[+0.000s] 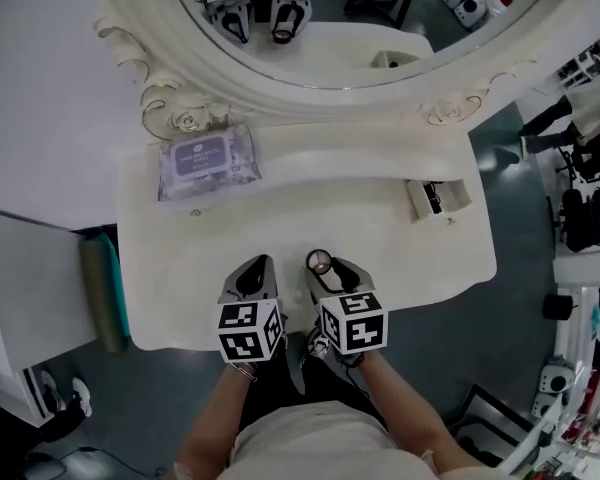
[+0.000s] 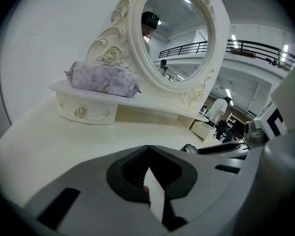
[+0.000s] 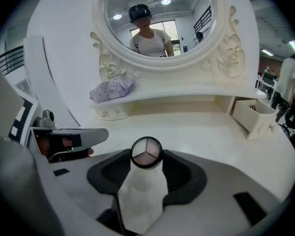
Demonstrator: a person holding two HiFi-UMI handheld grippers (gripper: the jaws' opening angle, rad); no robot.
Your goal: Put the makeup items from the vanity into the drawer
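Observation:
A small round compact (image 1: 319, 261) with three pale pans (image 3: 146, 152) is clamped upright between the jaws of my right gripper (image 1: 326, 268) (image 3: 146, 157), low over the near part of the cream vanity top (image 1: 310, 218). Beside it on the left, my left gripper (image 1: 254, 274) (image 2: 148, 149) has its jaws closed together with nothing between them. The small drawer (image 1: 437, 198) (image 3: 255, 115) stands pulled open at the right end of the raised shelf, with something dark inside it.
A lilac pack of wipes (image 1: 207, 158) (image 2: 103, 78) lies on the shelf's left end, above a shut drawer with crystal knobs (image 2: 79, 113). The oval mirror (image 1: 330, 28) rises behind. The vanity's front edge (image 1: 310, 330) is just under the grippers.

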